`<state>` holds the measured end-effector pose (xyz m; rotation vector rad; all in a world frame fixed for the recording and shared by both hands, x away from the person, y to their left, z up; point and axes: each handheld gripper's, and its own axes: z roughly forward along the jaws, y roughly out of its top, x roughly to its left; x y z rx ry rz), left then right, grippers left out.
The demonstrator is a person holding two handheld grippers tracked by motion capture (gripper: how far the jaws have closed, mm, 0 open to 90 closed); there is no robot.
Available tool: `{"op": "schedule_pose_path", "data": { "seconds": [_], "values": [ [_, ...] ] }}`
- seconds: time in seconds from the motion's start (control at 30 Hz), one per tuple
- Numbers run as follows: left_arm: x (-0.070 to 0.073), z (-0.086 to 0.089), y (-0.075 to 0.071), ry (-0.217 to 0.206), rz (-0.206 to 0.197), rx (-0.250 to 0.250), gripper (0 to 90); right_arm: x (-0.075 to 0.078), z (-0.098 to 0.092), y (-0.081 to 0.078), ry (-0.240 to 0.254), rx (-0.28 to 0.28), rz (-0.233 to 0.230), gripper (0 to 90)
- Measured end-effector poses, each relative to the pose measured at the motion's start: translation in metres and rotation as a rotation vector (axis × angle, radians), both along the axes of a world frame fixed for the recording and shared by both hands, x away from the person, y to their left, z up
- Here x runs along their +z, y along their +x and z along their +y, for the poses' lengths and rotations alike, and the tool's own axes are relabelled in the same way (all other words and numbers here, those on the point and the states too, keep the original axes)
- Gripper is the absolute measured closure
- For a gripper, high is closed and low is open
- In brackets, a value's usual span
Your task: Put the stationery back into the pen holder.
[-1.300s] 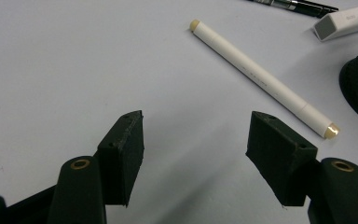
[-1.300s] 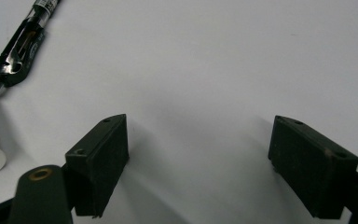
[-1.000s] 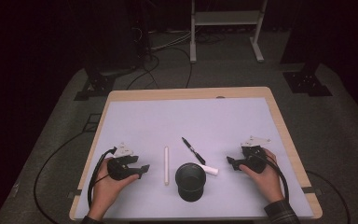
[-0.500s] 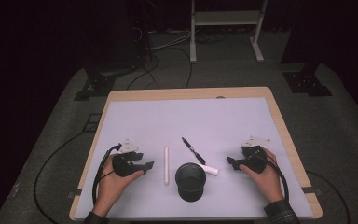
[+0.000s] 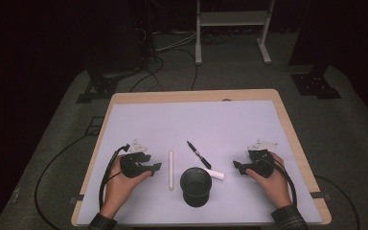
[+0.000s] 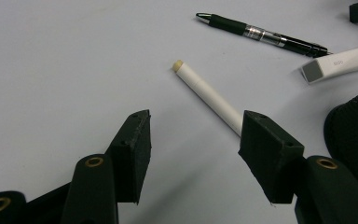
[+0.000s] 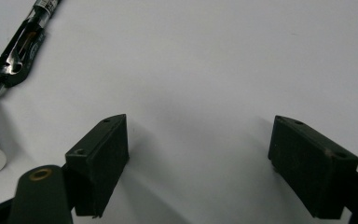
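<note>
Two hand-held grippers rest low over the table [image 5: 139,115], one in each of the person's hands near the front edge. The left hand-held gripper [image 5: 154,167] points toward a slim white stick [image 5: 171,170] that lies flat on the pale sheet just beside it. In the left gripper view its jaws stand apart with nothing clamped; they have just been closing a little, and the near end of the white stick [image 6: 208,97] passes behind the right-hand jaw without being pressed. A black mesh cup [image 5: 196,186] stands upright just right of the stick, near the front edge. Behind the cup lies a black pen [image 5: 199,155], and touching the cup's right side is a short white marker [image 5: 216,174]. The right hand-held gripper [image 5: 238,167] points toward that marker, its jaws released and wide over bare table in the right gripper view.
</note>
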<state>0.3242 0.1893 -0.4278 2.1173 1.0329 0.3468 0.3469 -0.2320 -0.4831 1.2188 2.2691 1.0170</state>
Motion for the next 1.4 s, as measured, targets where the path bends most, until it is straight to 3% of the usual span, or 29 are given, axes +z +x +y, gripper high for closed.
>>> {"op": "schedule_pose_path", "data": {
  "seconds": [0.43,1.1,1.4],
  "values": [
    [0.002,-0.017,0.011,-0.005,0.012,-0.006,42.5,0.0,0.0,0.0,0.001,-0.001,0.0,18.8],
    [-0.004,-0.036,0.033,0.032,0.038,-0.01,43.6,0.0,0.0,0.0,-0.001,0.0,0.0,18.8],
    [-0.01,-0.045,0.042,0.051,0.077,0.002,46.7,0.0,0.0,0.0,0.0,0.0,0.0,18.8]
  ]
}}
